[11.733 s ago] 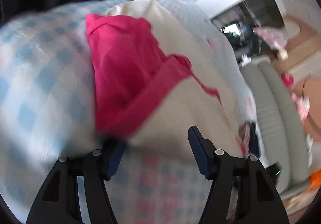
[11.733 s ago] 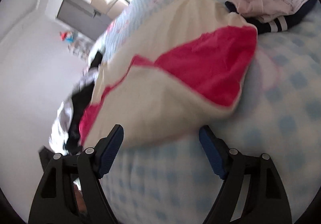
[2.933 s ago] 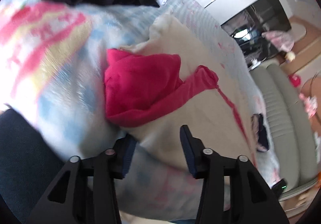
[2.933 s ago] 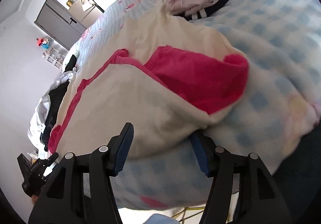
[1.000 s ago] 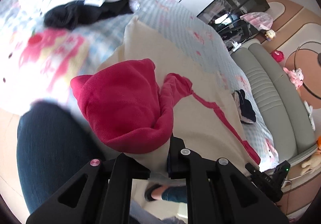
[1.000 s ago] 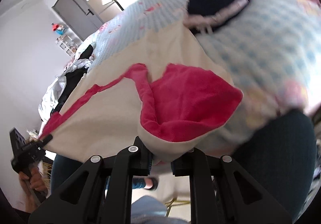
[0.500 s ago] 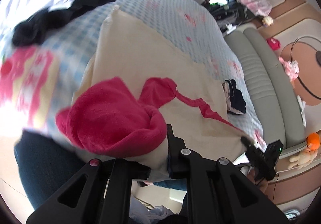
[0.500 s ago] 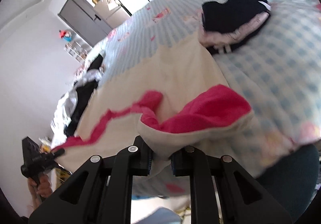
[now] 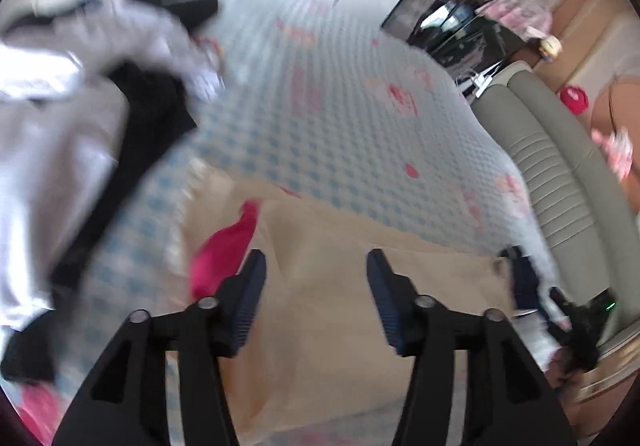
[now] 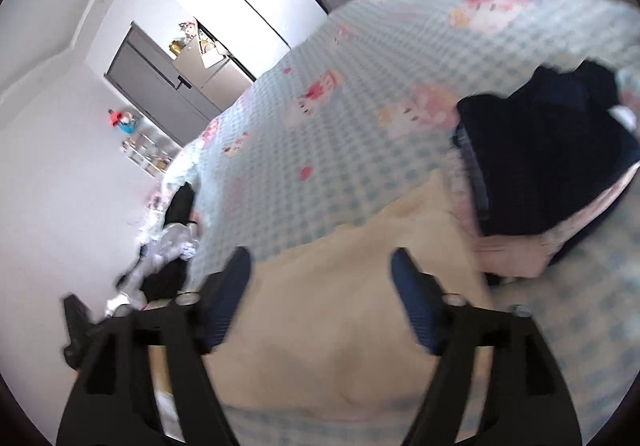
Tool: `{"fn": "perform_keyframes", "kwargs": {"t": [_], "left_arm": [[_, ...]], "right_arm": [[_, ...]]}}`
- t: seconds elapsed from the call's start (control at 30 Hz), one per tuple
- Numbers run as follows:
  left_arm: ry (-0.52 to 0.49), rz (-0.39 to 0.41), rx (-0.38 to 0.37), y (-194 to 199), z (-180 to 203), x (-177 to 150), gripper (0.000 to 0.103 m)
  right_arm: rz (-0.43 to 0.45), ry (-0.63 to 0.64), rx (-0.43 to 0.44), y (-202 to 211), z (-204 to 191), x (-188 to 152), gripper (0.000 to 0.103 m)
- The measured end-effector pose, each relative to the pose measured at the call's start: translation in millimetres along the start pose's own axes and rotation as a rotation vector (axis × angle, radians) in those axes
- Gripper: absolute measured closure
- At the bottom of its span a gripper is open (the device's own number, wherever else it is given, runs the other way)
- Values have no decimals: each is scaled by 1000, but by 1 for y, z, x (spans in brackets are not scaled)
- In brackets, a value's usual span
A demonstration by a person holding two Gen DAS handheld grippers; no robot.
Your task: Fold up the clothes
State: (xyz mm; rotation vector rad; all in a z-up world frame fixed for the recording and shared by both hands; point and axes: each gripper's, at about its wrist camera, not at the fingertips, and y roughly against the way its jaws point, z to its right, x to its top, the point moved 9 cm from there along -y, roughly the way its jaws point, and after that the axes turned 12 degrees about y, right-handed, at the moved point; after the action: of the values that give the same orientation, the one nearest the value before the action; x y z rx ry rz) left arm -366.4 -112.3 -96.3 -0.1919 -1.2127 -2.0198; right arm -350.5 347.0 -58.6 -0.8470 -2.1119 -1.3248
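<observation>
We see the cream garment (image 9: 360,286) lying on the blue checked bedspread (image 9: 340,118), right in front of both tools. The left gripper (image 9: 316,278) has its jaws spread wide with nothing between them, hovering just over the cream cloth; the right gripper (image 10: 320,278) is likewise spread and holds nothing. In the left wrist view a strip of the pink lining (image 9: 224,250) pokes out at the garment's left edge, beside the left finger; the rest of the top face is plain cream. In the right wrist view the cloth (image 10: 340,306) shows as a flat cream panel with a straight far edge, no pink on show, so we judge it doubled over at least once, though both views are blurred and the near edge is hidden behind the fingers. A dark folded stack (image 10: 548,166) with something pale pink under it sits just beside the garment's right corner; that looks like folded work. A loose white and black heap (image 9: 80,106) lies to the left, unfolded as far as we can tell. Our read: this garment is part folded, likely wanting another fold or tidying of that pink edge, and the heap is left to do.
</observation>
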Motion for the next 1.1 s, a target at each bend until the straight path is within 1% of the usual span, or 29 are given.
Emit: {"fn": "perform_keyframes", "kwargs": {"t": [0.07,0.1,0.13,0.17,0.23,0.27,0.3,0.33,0.37,0.4,0.47,0.5,0.57,0.6,0.63,0.67,0.7,0.73,0.77,0.8,0.87,0.97,1.03,1.1], "left_arm": [[-35,73,44,18,-18,-5,42],[-18,83,47,22,-28,-8,40],[2,87,47,25,-37,-13,36],[45,53,26,25,-50,-24,35],[89,-15,-14,18,-63,-45,35],[91,-31,-20,15,-68,-56,35],[91,-40,-17,11,-71,-66,35],[92,-49,-15,7,-74,-75,34],[89,-51,-8,1,-74,-78,34],[87,-53,-2,-5,-75,-81,31],[85,-56,11,-17,-76,-85,31],[104,-40,18,-21,-77,-80,31],[143,-9,32,-28,-79,-68,31],[163,11,31,-28,-80,-63,34],[182,30,29,-27,-80,-57,48],[200,48,30,-27,-80,-52,59],[200,54,51,-26,-81,-52,81],[205,56,71,-23,-82,-52,86],[209,55,62,-16,-82,-53,88],[213,54,54,-9,-81,-55,89],[219,50,36,6,-80,-58,90],[176,20,-9,41,-65,-71,91],[141,4,-32,64,-56,-82,91],[126,-30,-13,79,-65,-100,91]], "right_arm": [[-44,76,-98,3,17,-23,25],[-56,69,-105,2,22,-32,25],[-69,62,-112,1,27,-41,25],[-82,55,-119,1,32,-50,25],[-107,41,-132,0,42,-69,25],[-120,35,-139,-1,47,-78,23],[-133,28,-146,-1,52,-87,18],[-144,19,-152,-3,56,-95,16],[-152,1,-152,-8,59,-100,16],[-162,-21,-151,-15,63,-106,13],[-169,-57,-137,-30,67,-112,8],[-165,-76,-125,-36,68,-112,7],[-118,-154,-62,-43,69,-101,7],[-95,-200,-27,-45,69,-96,13],[-77,-237,1,-48,69,-90,22],[-84,-237,1,-51,68,-88,49],[-106,-204,-29,-55,66,-87,71],[-126,-151,-76,-56,64,-87,78],[-117,-120,-93,-50,59,-86,83],[-108,-89,-110,-44,55,-84,87],[-89,-30,-139,-31,46,-82,88],[-51,16,-104,8,29,-81,89],[-55,69,-69,40,13,-93,89],[-73,135,-92,66,10,-110,89]]}}
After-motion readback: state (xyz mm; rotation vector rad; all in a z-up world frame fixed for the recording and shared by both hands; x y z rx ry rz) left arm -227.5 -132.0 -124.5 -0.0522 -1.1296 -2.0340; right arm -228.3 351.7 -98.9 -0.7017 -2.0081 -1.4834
